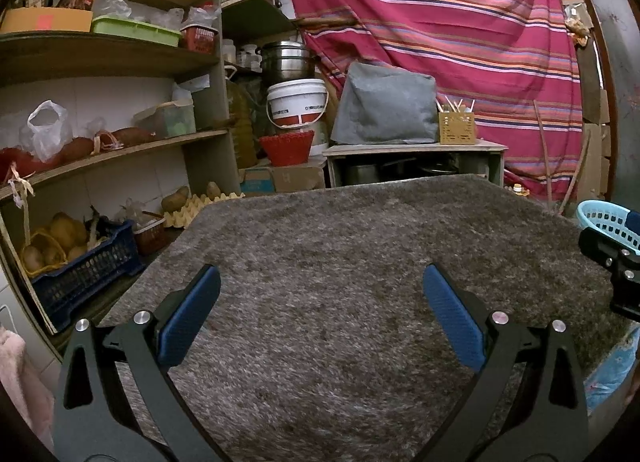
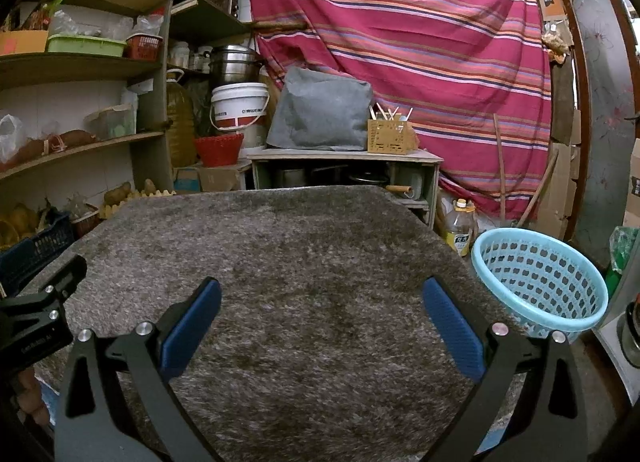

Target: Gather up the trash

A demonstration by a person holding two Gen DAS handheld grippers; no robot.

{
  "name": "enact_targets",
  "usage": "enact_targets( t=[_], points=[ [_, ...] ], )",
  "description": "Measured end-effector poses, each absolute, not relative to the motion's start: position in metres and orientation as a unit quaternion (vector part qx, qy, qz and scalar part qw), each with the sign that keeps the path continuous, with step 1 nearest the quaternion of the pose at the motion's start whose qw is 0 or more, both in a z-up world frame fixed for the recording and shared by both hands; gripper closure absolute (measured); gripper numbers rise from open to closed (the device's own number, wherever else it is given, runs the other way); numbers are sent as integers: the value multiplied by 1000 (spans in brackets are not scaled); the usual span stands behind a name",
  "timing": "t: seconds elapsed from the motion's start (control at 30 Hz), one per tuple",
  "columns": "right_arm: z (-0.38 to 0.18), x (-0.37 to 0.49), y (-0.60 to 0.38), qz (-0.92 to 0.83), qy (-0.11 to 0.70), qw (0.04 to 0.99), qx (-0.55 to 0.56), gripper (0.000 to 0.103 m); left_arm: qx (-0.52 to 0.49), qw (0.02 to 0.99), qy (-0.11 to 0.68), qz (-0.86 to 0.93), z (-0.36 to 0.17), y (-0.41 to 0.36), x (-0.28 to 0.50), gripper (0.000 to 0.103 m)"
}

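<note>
A shaggy grey-brown rug [image 1: 340,262] [image 2: 300,262] covers the table in both views, and I see no trash on it. My left gripper [image 1: 320,286] hovers over its near part, open, with nothing between its blue pads. My right gripper [image 2: 320,294] is likewise open and empty over the rug. A light blue perforated basket [image 2: 540,278] sits off the rug's right edge, just right of the right gripper; its rim [image 1: 608,222] shows at the far right of the left wrist view. I see no contents in the basket.
Wooden shelves [image 1: 112,58] with bags, crates and potatoes stand at the left. Behind the table are a low cabinet [image 2: 344,158], a white bucket [image 2: 239,102], a red basket [image 2: 219,148] and a striped red cloth [image 2: 420,42]. An oil bottle [image 2: 460,226] stands beside the basket.
</note>
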State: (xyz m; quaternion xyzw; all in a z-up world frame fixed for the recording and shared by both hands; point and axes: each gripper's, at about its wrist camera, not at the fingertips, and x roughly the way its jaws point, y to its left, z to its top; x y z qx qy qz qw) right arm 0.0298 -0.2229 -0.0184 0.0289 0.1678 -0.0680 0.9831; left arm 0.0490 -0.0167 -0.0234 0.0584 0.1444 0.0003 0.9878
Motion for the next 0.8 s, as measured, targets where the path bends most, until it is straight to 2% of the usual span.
enact_targets(
  t=[0.8],
  points=[
    [-17,29,-220,-64,166,984,26,4,58,988,145,3,-20,-15,50,5]
  ],
)
